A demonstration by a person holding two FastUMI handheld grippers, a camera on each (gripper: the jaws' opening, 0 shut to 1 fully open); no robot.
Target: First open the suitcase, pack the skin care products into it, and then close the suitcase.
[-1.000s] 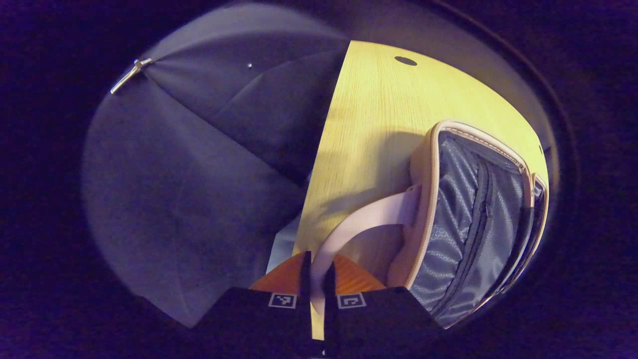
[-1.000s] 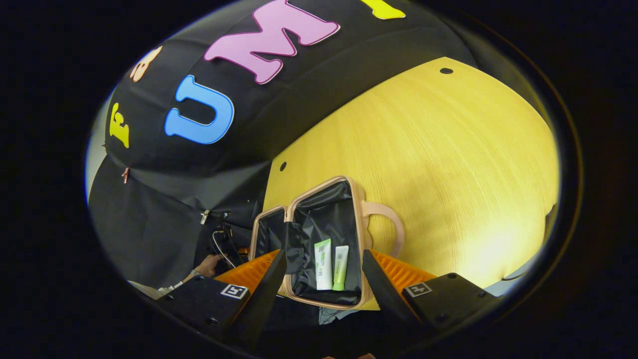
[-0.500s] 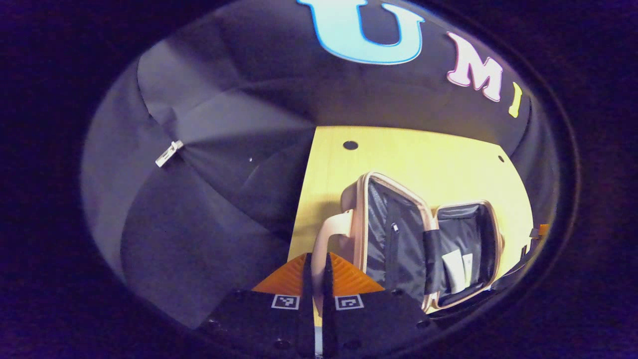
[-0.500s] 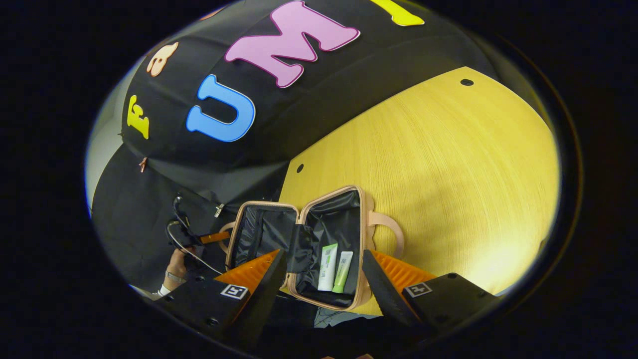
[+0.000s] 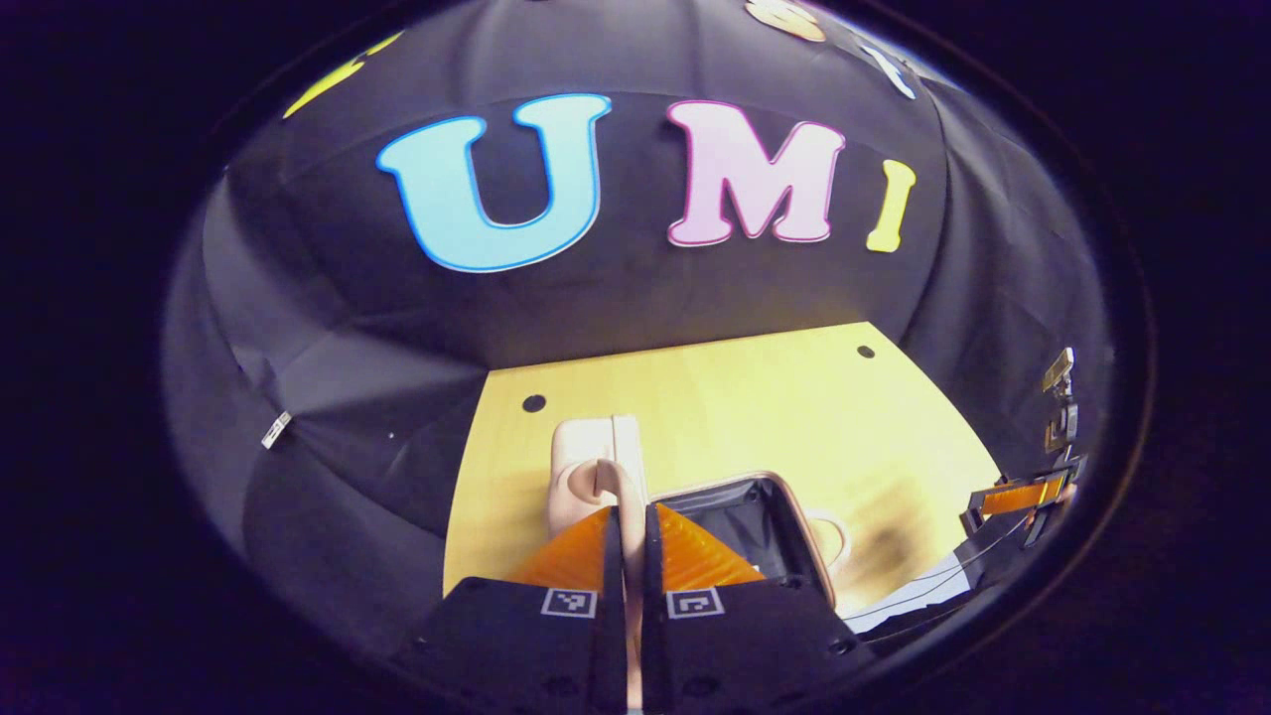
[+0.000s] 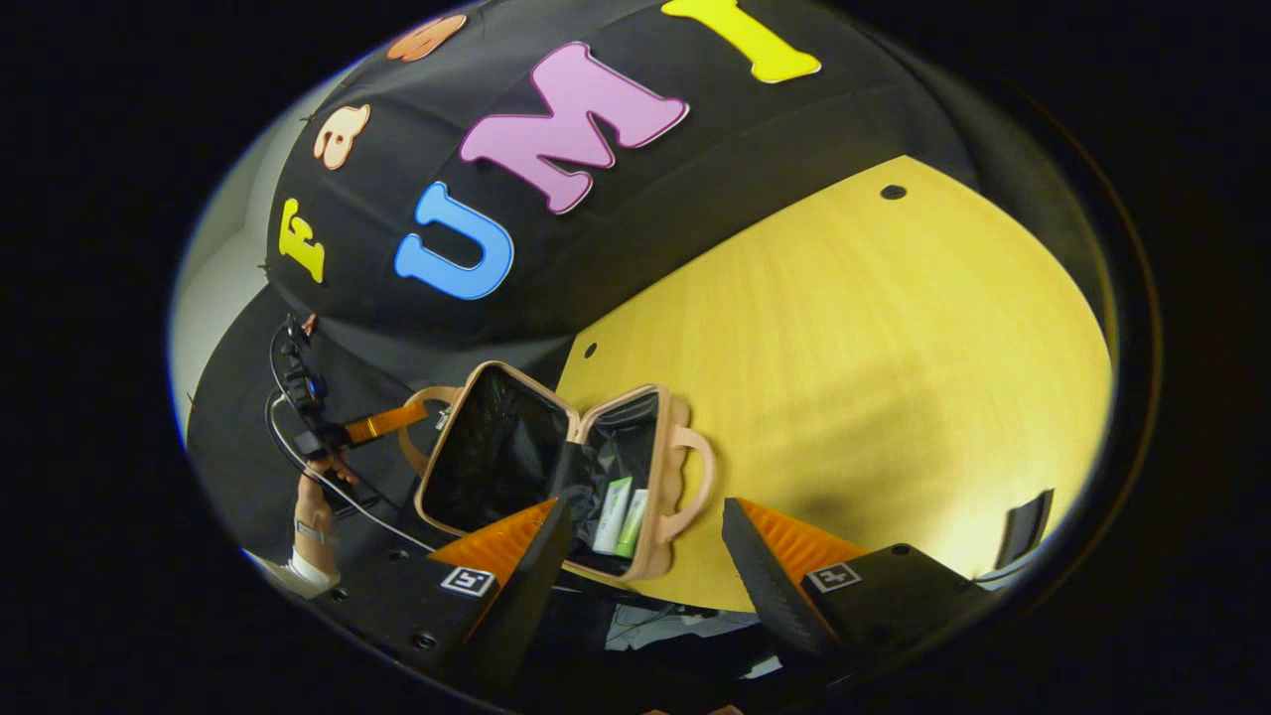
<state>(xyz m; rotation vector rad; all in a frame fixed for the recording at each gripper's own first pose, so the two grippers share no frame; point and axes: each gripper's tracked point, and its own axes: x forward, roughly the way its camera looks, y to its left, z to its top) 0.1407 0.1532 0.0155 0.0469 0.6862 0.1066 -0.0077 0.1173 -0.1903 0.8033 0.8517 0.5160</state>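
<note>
You are on the closing step. In the right gripper view the suitcase (image 6: 556,477) sits at the desk's (image 6: 844,348) edge toward 8 o'clock, and its lid (image 6: 487,452) is raised partway over the base. Two skin care tubes (image 6: 621,516) lie side by side in the base, so packing looks done.

Your left hand-held gripper (image 5: 626,526) has its jaws pinched nearly together on the lid's handle (image 5: 596,477), which rises at 12 o'clock from the fingertips in the left gripper view. The same tool shows in the right gripper view at about 9 o'clock from the case, gripping that handle, with your hand (image 6: 313,511) below it.

Your right hand-held gripper (image 6: 645,556) is spread wide and holds nothing, hovering above the base's near side.

Next, I judge, you need to carry the lid's handle across in an arc toward the base's handle (image 6: 690,477) until the two rims meet. Watch that the dark lining flap between the halves does not catch in the seam.
</note>
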